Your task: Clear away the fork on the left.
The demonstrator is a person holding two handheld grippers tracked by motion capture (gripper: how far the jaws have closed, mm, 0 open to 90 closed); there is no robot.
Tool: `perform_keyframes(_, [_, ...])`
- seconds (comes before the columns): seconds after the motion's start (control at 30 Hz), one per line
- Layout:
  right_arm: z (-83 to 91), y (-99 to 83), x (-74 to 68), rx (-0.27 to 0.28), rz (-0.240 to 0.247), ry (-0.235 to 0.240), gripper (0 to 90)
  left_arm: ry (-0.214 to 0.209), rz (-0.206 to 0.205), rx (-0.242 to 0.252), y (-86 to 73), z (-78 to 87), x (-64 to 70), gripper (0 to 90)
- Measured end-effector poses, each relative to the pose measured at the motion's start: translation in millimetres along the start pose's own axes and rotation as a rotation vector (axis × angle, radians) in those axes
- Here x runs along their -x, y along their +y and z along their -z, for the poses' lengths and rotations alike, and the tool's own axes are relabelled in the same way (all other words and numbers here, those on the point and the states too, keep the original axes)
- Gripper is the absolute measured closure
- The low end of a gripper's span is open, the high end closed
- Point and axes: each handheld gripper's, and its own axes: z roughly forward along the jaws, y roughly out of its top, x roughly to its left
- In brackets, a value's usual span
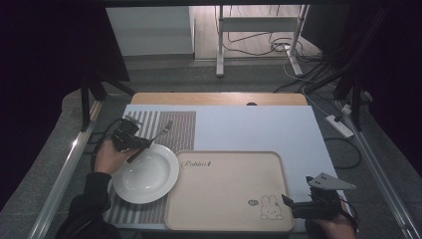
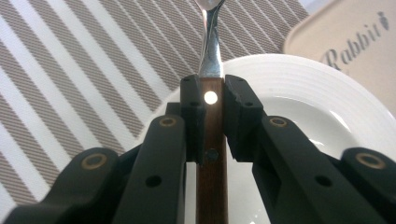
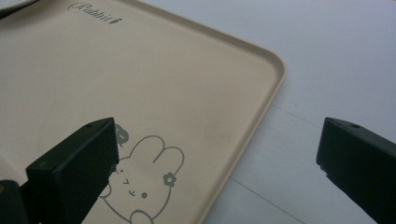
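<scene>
Wooden-handled fork [image 2: 211, 121] is clamped at the handle between the jaws of the left claw [image 1: 130, 141], metal neck running forward over the striped placemat [image 2: 70, 70]; tines are cut off at the top edge in the left gripper view. It sits above the far-left rim of the white plate [image 1: 146, 174]. Step in hand, by judgement: carrying the fork for placement. Next move needs a chosen spot, placemat or beige tray [image 1: 229, 191], then a level lowering before release. Right claw [image 1: 298, 206] is wide open, empty, at the tray's near-right corner on the surface [image 1: 249, 127].
</scene>
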Motion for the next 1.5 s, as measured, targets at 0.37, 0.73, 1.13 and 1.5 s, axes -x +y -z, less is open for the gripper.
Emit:
perform_keyframes(0.37, [0.1, 0.0, -0.2, 0.002, 0.001, 0.000, 0.0, -0.030, -0.021, 0.020, -7.8, -1.9, 32.6, 78.1])
perform_keyframes(0.73, [0.3, -0.2, -0.6, 0.003, 0.005, 0.001, 0.0, -0.056, -0.029, 0.028, -19.9, -2.7, 72.2, 78.1])
perform_keyframes(1.13, [-0.2, 0.2, -1.4, 0.000, 0.009, -0.002, 0.0, -0.062, -0.045, 0.009, -30.4, -10.8, 107.1, 78.1])
perform_keyframes(1.5, [-0.6, 0.3, -2.1, -0.002, 0.017, -0.001, 0.0, -0.107, -0.085, -0.038, -20.4, -35.6, 153.2, 78.1])
